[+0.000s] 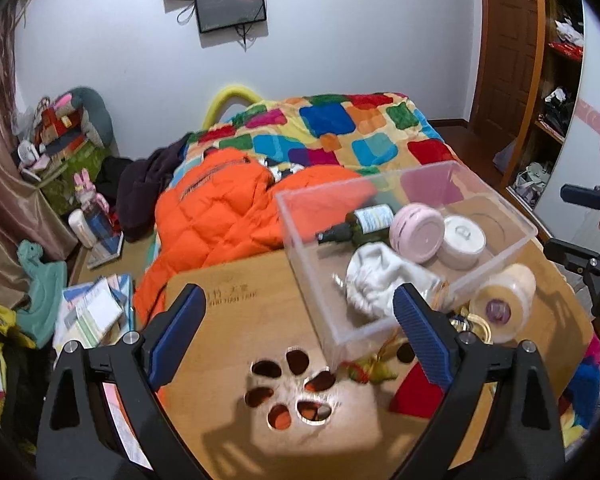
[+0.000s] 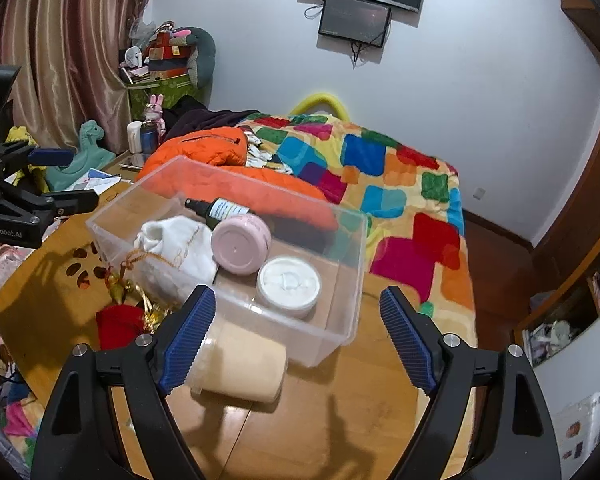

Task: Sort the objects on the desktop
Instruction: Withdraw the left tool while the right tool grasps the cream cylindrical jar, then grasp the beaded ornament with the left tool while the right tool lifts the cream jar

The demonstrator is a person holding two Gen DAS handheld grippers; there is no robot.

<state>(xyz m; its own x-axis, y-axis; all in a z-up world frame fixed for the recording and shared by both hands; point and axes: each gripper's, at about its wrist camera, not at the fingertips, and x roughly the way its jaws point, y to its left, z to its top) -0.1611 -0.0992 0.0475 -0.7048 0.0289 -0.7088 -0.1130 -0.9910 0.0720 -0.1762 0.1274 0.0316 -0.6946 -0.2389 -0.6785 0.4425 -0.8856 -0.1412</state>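
Left hand-held gripper (image 1: 300,330) spread wide, holding nothing, above bare worktop (image 1: 236,320) beside the clear plastic box (image 1: 512,216). Right hand-held gripper (image 2: 298,334) likewise wide and empty, near the box's front corner. Inside the box: green spray bottle (image 2: 224,210), pink jar (image 2: 240,246), white jar (image 2: 288,284), white cloth (image 2: 180,244). Outside, against its wall: beige tape roll (image 2: 242,368), red and gold ornament (image 2: 120,322). Open wood between tape roll and near worktop edge.

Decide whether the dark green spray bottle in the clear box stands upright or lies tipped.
Tipped. The spray bottle lies on its side in the clear box, nozzle pointing sideways.
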